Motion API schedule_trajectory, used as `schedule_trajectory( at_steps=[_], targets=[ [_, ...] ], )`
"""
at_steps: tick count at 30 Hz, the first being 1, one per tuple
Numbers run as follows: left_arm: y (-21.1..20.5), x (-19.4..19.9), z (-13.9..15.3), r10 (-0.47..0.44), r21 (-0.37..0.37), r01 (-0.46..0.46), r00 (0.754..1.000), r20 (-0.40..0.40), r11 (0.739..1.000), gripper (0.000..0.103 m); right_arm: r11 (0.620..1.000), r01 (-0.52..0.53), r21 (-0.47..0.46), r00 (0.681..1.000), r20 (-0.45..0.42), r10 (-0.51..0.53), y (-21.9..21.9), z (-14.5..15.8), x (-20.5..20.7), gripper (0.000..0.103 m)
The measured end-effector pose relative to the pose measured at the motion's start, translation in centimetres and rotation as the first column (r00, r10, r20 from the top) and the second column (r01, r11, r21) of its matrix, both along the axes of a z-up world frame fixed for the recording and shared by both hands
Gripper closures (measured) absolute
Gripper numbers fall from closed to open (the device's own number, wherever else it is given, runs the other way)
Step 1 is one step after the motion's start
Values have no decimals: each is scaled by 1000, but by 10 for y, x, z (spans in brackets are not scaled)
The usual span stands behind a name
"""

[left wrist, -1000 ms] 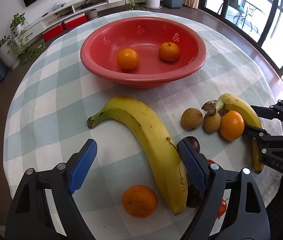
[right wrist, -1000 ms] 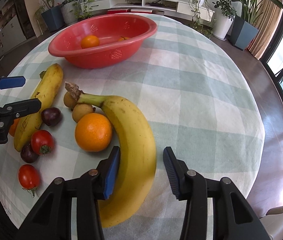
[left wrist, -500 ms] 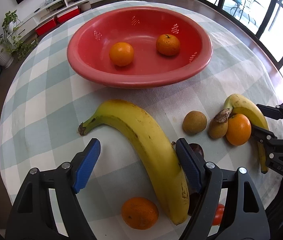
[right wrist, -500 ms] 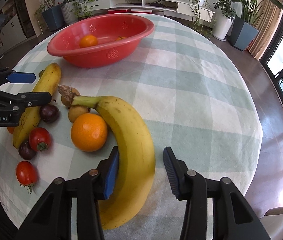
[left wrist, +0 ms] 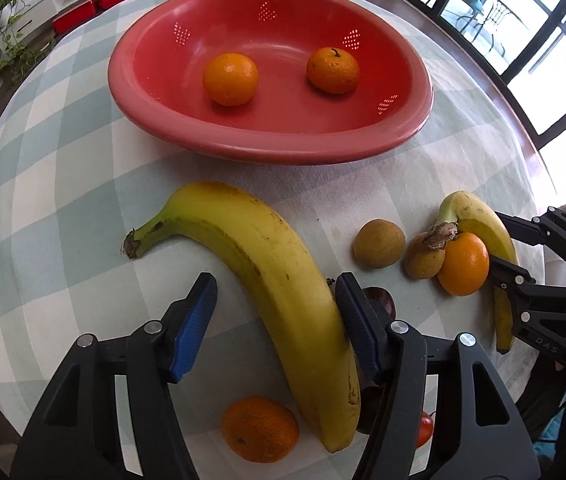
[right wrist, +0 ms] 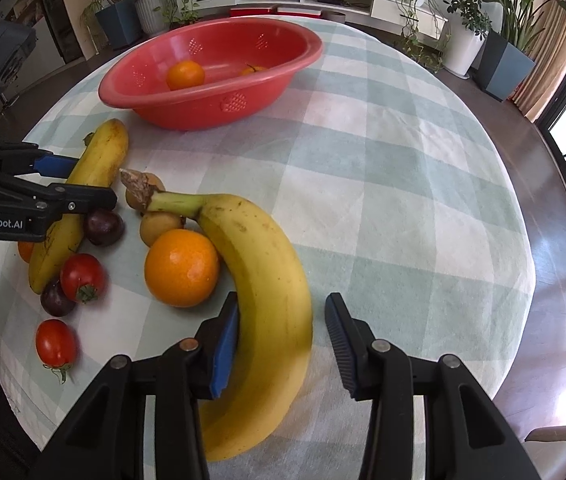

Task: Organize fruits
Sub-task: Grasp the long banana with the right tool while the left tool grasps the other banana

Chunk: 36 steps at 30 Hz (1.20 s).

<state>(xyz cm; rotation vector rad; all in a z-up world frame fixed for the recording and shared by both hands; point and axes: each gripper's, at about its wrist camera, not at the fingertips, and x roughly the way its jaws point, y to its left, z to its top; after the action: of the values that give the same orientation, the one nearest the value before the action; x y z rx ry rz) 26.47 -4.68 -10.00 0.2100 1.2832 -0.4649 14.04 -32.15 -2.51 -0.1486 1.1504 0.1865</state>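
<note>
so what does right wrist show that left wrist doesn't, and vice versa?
Only right wrist: two whole tomatoes, the second dark plum, and the left gripper's side profile straddling its banana.

Only left wrist: the full bowl interior, with both oranges unobstructed, and the orange near its own gripper.

Both: red bowl, two bananas, the loose orange beside the right gripper's banana, brown fruits, and both grippers open.
</note>
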Motion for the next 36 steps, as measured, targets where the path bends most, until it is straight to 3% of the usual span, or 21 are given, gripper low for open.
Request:
schedule_trajectory(
  at_steps=[2,6,8,13,22,36],
  targets=[
    [0,1,-1,-1,11,1,1000,4,1000,41,1000,-10,11,1000,-6,10,1,1,0,67],
    [3,0,-1,3,-9,-3,1000,19,1000,43,1000,-11,16,1000,-14,11,1,1,0,67],
    [2,-2,1,-9,-30,9,1000,22,1000,56,1000,-8,24,1000,-16,9,0,1,1,67],
    [-2,-5,5,-27,-30,29,999,39,999,67,1000,-6,29,1000,-14,6,-1,1,1,68],
    [-5,-10,6,-49,-33,51,998,43,998,70,999,-11,36,1000,-7,11,-1,2,-2,68],
    [-2,-29,14,-64,-96,69,997,51,993,73,998,26,55,999,25,-27,-15,14,-11,68]
  ],
)
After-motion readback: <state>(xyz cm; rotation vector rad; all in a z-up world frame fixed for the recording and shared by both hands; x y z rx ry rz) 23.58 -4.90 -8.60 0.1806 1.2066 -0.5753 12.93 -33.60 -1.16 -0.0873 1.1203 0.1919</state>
